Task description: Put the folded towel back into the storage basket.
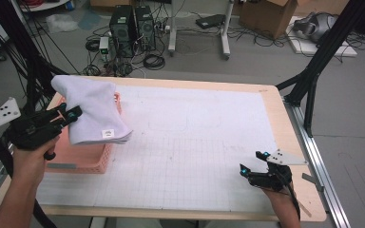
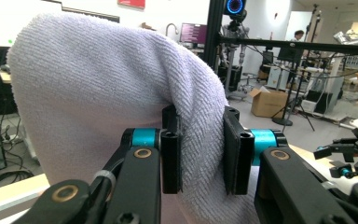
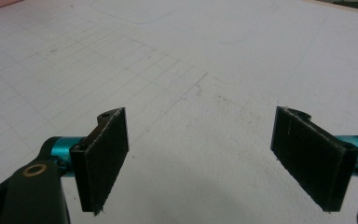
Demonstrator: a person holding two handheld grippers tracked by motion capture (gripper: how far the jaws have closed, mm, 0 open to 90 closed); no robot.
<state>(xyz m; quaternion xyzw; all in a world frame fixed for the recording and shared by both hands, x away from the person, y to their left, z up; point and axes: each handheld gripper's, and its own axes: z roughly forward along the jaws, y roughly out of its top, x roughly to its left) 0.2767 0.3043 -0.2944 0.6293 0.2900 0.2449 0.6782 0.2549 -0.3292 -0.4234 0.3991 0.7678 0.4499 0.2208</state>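
Left gripper (image 2: 200, 156) jaws clamping white towel (image 1: 91, 111), pink basket (image 1: 88, 161) half hidden

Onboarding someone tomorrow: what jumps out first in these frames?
The folded white towel, held up over the pink basket at the table's left, pinched in the left claw. Next, the right claw, wide open with nothing between its pads, low over the gridded white mat near the table's front right corner.

left gripper (image 1: 71, 114) fingers clamped, right gripper (image 1: 253, 161) spread
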